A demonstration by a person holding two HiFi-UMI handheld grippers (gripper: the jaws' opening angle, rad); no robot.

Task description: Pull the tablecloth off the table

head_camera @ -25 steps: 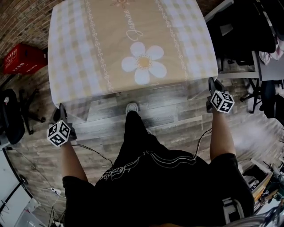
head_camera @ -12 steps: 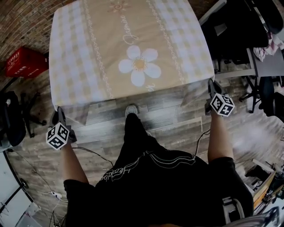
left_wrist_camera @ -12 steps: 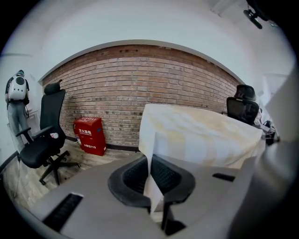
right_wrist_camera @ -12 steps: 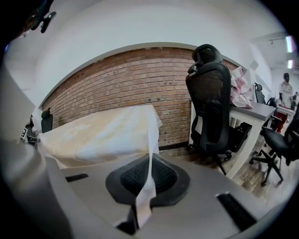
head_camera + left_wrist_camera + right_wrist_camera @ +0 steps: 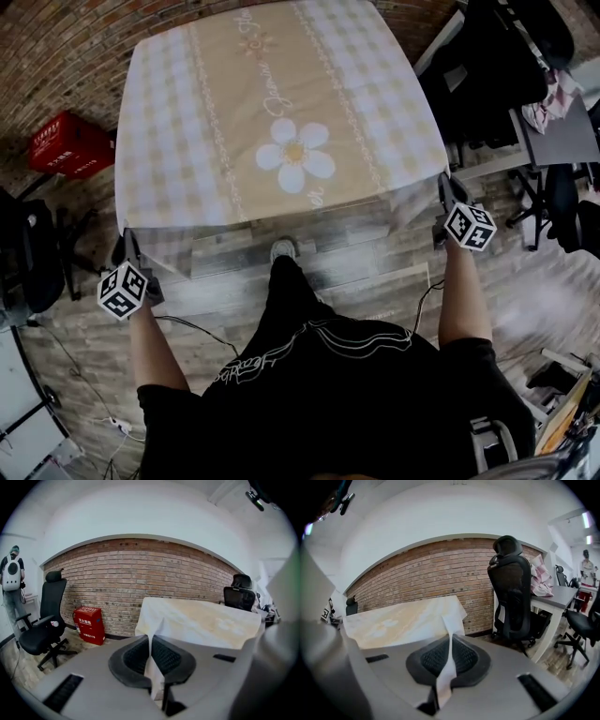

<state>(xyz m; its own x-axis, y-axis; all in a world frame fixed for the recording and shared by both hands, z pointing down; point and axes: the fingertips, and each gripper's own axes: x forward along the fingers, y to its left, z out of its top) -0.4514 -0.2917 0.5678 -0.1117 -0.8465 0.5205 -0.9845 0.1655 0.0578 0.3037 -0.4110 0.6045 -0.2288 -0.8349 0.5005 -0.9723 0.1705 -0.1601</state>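
Observation:
A beige checked tablecloth (image 5: 281, 112) with a white daisy print covers the table in the head view, its near edge hanging over the front. My left gripper (image 5: 125, 251) is shut on the cloth's near left corner, and my right gripper (image 5: 444, 187) is shut on the near right corner. In the left gripper view a fold of the tablecloth (image 5: 197, 623) runs down between the black ribbed pads (image 5: 165, 657) of the left gripper (image 5: 151, 641). In the right gripper view the tablecloth (image 5: 408, 620) is pinched likewise in the right gripper (image 5: 451, 641).
A red box (image 5: 70, 145) stands on the floor left of the table, by the brick wall (image 5: 140, 569). Black office chairs (image 5: 28, 253) (image 5: 513, 597) stand on both sides, and a desk (image 5: 562, 136) at the right. The person's foot (image 5: 282, 249) is under the near edge.
The view has shifted and the near edge of the cloth has come slightly toward the person. Both grippers keep hold of their corners.

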